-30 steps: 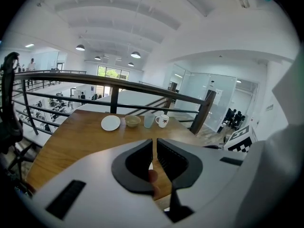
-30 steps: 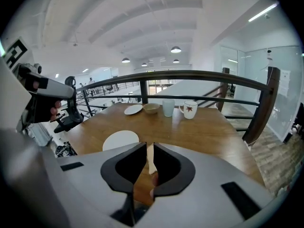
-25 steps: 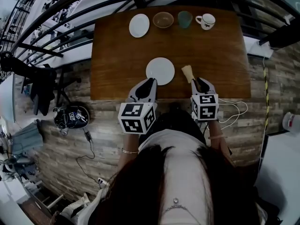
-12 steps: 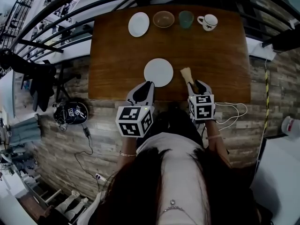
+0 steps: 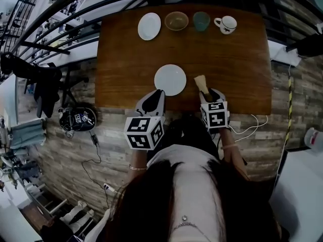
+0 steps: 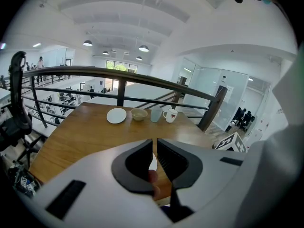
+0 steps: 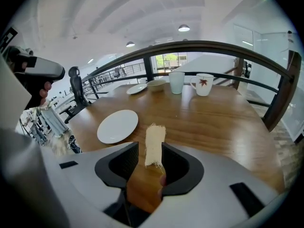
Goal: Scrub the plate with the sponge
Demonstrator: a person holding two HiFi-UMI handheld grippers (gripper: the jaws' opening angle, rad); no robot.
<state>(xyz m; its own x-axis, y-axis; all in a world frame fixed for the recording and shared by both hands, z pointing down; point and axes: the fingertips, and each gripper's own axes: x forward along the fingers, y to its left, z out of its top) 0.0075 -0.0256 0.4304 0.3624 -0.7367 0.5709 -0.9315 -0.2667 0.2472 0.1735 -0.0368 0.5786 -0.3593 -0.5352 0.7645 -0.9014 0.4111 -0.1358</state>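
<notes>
A white plate [image 5: 170,79] lies on the wooden table [image 5: 237,59] near its front edge. To its right a beige sponge [image 5: 201,81] lies flat on the wood, seen closer in the right gripper view as the sponge [image 7: 154,144]. My right gripper [image 5: 209,93] is at the sponge's near end. Its jaws are opening with the sponge between them, and the pads stand just off its sides. My left gripper [image 5: 157,96] hovers at the plate's near rim. Its jaws are almost together and hold nothing.
Along the table's far edge stand a second white plate [image 5: 149,26], a bowl [image 5: 176,20], a green cup [image 5: 201,20] and a white mug [image 5: 225,23]. A dark railing [image 7: 213,46] runs behind the table. A white cable [image 5: 250,122] lies on the floor at the right.
The right gripper's jaws have spread apart around the sponge, which stays on the table. The left gripper has stayed beside the plate.
</notes>
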